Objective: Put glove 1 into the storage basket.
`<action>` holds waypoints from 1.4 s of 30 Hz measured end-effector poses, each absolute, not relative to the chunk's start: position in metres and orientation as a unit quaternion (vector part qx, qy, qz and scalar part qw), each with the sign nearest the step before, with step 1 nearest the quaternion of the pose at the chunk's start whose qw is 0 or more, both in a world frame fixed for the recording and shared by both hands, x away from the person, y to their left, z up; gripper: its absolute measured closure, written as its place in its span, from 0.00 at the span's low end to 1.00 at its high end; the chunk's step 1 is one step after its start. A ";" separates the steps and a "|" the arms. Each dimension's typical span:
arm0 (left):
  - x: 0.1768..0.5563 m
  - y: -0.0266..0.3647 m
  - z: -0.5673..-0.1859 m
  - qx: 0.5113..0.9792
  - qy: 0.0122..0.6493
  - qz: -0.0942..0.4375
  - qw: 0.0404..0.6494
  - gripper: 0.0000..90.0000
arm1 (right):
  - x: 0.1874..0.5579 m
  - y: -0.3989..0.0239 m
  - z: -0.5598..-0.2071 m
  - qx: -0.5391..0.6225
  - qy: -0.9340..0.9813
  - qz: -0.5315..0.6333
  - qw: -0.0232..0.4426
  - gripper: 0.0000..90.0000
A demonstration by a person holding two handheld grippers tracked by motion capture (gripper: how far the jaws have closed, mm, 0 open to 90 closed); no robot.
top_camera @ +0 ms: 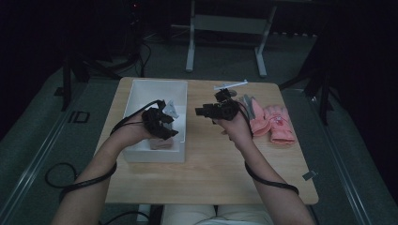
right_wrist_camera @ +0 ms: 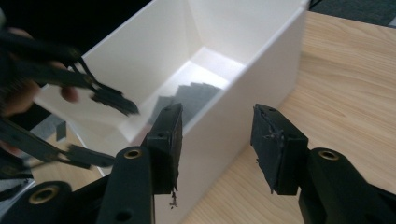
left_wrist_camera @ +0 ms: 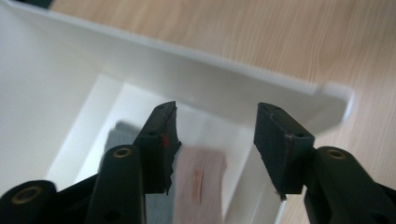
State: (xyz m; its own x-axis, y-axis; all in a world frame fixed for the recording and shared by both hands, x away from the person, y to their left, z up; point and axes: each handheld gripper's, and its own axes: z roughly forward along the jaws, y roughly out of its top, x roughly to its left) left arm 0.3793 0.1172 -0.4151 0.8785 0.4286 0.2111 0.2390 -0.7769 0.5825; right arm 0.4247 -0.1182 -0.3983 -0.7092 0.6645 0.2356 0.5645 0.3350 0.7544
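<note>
My left gripper (top_camera: 165, 125) hangs over the near end of a white box (top_camera: 155, 155) on the left half of the wooden table. Its jaws are open with nothing between them (left_wrist_camera: 215, 126). Below them, on the box floor, lie a pale pink cloth piece (left_wrist_camera: 198, 182) and a grey one (left_wrist_camera: 119, 135). My right gripper (top_camera: 202, 111) is held above the table just right of the box, pointing at it, open and empty (right_wrist_camera: 217, 130). Its view looks into the box (right_wrist_camera: 261, 60) at the grey piece (right_wrist_camera: 196, 95), with the left gripper (right_wrist_camera: 112, 133) at the left.
Pink gloves (top_camera: 277, 123) and a grey item (top_camera: 251, 107) lie on the table (top_camera: 211, 178) to the right of my right hand. A white stick-like object (top_camera: 231, 85) lies near the far edge. A metal frame (top_camera: 225, 23) stands on the floor beyond.
</note>
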 end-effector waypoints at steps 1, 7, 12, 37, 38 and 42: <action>0.378 0.114 -0.412 0.925 0.181 0.161 0.292 0.55 | 0.424 -0.123 -0.399 0.379 0.814 0.437 0.059 0.59; 0.372 0.090 -0.403 0.921 0.174 0.157 0.311 0.56 | 0.417 -0.149 -0.403 0.377 0.814 0.436 0.071 0.60; 0.364 0.058 -0.396 0.907 0.208 0.170 0.324 0.56 | 0.411 -0.178 -0.407 0.376 0.812 0.440 0.079 0.61; 0.333 -0.029 -0.471 0.912 0.225 0.137 0.313 0.15 | 0.400 -0.277 -0.452 0.392 0.805 0.424 0.137 0.63; 0.331 -0.031 -0.475 0.911 0.227 0.131 0.318 0.12 | 0.401 -0.279 -0.454 0.394 0.804 0.423 0.137 0.63; 0.317 -0.038 -0.493 0.908 0.222 0.131 0.329 0.02 | 0.402 -0.286 -0.463 0.393 0.807 0.422 0.128 0.62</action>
State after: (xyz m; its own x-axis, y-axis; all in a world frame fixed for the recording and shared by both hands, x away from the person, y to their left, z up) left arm 0.3168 -0.0380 -0.4928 0.8670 0.4897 0.0924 0.3168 -0.6847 0.6564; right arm 0.4024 -0.2857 -0.4631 -0.6585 0.7422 0.1243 0.5260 0.3359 0.7813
